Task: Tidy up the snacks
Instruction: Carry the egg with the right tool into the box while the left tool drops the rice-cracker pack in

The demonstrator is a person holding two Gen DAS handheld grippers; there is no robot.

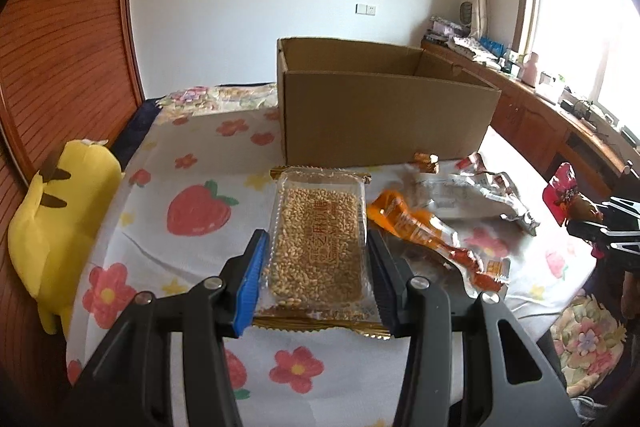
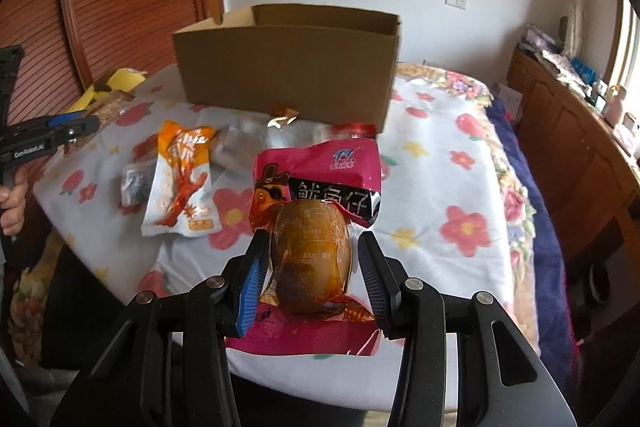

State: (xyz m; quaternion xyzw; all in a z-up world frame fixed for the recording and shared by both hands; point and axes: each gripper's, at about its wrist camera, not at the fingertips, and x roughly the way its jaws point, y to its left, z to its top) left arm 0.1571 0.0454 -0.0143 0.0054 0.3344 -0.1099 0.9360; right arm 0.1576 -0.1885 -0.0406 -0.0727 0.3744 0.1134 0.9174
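Note:
My left gripper (image 1: 316,243) is shut on a clear pack of puffed-grain bars (image 1: 318,239) with gold edges, held just above the flowered cloth. My right gripper (image 2: 312,245) is shut on a pink squid snack pouch (image 2: 316,227) and holds it above the table's near edge; it also shows in the left wrist view (image 1: 564,193). An open cardboard box (image 1: 380,107) stands behind the snacks, also in the right wrist view (image 2: 288,67). An orange-and-white snack pouch (image 2: 184,179) and silver packets (image 1: 472,195) lie in front of the box.
A yellow plush toy (image 1: 60,227) lies at the table's left edge beside a wooden slatted door (image 1: 60,47). A wooden sideboard (image 2: 580,155) with clutter runs along the right wall under the window. A small gold wrapper (image 2: 284,117) lies against the box.

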